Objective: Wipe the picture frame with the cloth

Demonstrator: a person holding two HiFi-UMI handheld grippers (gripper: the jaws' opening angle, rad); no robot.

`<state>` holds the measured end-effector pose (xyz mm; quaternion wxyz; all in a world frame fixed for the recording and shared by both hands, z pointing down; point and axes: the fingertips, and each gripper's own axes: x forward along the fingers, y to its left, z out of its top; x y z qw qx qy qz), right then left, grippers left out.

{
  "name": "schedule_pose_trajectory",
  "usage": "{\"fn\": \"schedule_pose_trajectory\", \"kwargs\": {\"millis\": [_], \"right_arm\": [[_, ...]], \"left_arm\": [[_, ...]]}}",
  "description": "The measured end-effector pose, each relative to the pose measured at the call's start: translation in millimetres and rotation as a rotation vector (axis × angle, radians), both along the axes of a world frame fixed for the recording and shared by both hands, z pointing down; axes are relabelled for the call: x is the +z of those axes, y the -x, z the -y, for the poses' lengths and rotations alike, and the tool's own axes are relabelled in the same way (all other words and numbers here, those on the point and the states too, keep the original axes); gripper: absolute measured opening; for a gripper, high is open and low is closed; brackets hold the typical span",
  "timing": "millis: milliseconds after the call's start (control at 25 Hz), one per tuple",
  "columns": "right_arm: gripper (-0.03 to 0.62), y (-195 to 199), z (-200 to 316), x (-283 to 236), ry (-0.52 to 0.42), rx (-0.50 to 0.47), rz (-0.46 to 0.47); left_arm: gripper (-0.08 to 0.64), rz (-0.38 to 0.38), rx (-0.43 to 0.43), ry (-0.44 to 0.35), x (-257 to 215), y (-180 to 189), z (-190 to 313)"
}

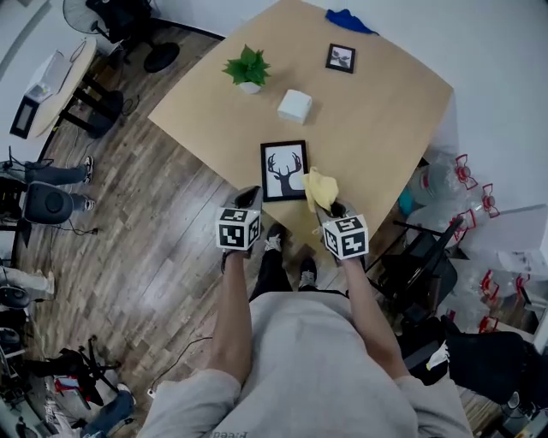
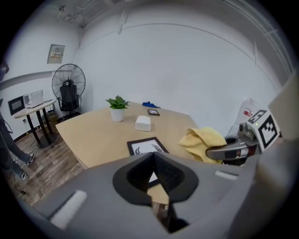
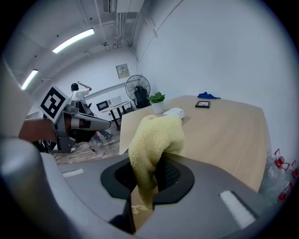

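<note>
right tool pinches the soft, limp yellow cloth by a bunched end; left tool closed, empty. the deer picture frame, likely light, may slide.

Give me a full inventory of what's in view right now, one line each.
table: one, light wood, centre
deer picture frame: one, black, flat near table edge
small picture frame: one, black, far side
potted plant: one, green in white pot, far left
white box: one, white, mid-table
blue cloth: one, blue, far table edge
fan: one, black, floor beyond table
yellow cloth: one, yellow, in right tool
left tool: one, grey, shut, empty
right tool: one, grey, shut on yellow cloth
</note>
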<state>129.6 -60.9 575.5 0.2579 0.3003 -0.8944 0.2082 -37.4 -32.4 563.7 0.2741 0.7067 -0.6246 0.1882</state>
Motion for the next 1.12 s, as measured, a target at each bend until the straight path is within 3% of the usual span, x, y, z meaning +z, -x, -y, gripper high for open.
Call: {"fn": "schedule_pose_trajectory", "kwargs": {"millis": [480,1120], "right_arm": [[0.051,-18.7,-34.3,-2.8,0.004,-0.023,0.06],[0.051,-16.0,-38.0,-16.8,-0.03,-0.052,0.098]], "left_arm": [[0.052,0.014,-0.016,-0.087,-21.3,-33.3,-60.1],[0.052,0.019,-0.052,-0.135,-36.3,-43.7,-68.8]]}}
